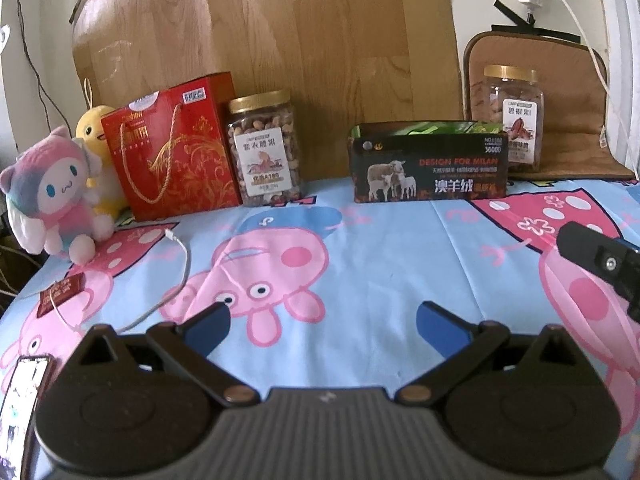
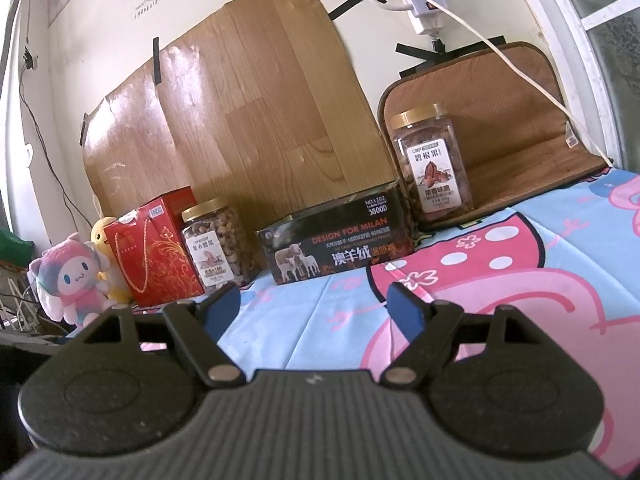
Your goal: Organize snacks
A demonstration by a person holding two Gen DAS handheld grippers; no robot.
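Note:
A dark open-topped box (image 1: 428, 162) (image 2: 340, 246) with sheep pictures stands at the back of the cartoon sheet, green packets showing inside it. A gold-lidded nut jar (image 1: 264, 148) (image 2: 216, 240) stands left of it beside a red gift bag (image 1: 176, 148) (image 2: 156, 252). A second nut jar (image 1: 514, 118) (image 2: 434, 164) stands at the back right on a brown cushion. A small dark red packet (image 1: 60, 294) lies at the left. My left gripper (image 1: 322, 322) is open and empty above the sheet. My right gripper (image 2: 314, 300) is open and empty; one finger of it (image 1: 600, 256) shows at the right edge.
Two plush toys (image 1: 60, 196) (image 2: 74, 284) sit at the far left. A white cable (image 1: 176, 276) trails across the sheet. A phone (image 1: 22, 400) lies at the lower left. A wooden board (image 1: 264, 40) leans on the wall behind. A power strip with cords (image 2: 424, 4) hangs above.

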